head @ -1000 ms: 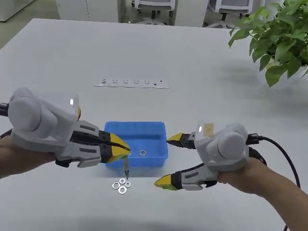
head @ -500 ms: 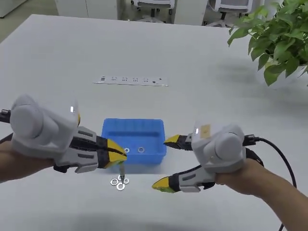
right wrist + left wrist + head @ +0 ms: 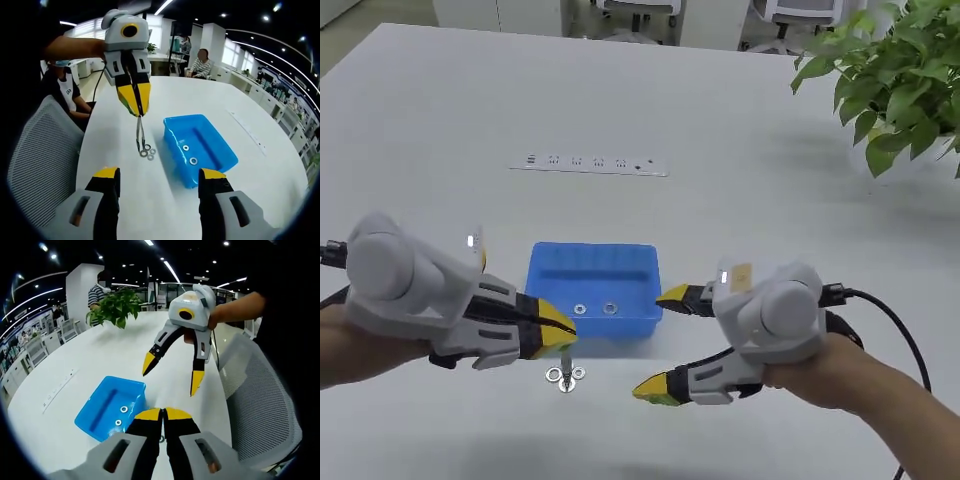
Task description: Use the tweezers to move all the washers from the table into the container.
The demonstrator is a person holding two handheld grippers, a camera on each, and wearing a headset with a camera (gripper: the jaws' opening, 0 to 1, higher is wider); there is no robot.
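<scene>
My left gripper (image 3: 563,330) is shut on thin metal tweezers (image 3: 566,364) that point down, their tips among a few small washers (image 3: 577,374) on the white table, just in front of the blue container (image 3: 592,262). Two washers (image 3: 610,308) lie inside the container. My right gripper (image 3: 660,343) is open with nothing between its fingers, to the right of the washers by the container's near right corner. In the right gripper view the tweezers (image 3: 140,132) reach down to the washers (image 3: 148,151) left of the container (image 3: 210,150). In the left gripper view the container (image 3: 102,410) lies ahead on the left.
A white power strip (image 3: 590,163) lies on the table beyond the container. A leafy green plant (image 3: 900,80) stands at the far right. A cable (image 3: 905,340) trails from my right gripper. Office chairs stand past the table's far edge.
The head camera has tipped, shifting the whole picture. The tweezers' tips have come down from just above the washers to among them. My right gripper has stayed open.
</scene>
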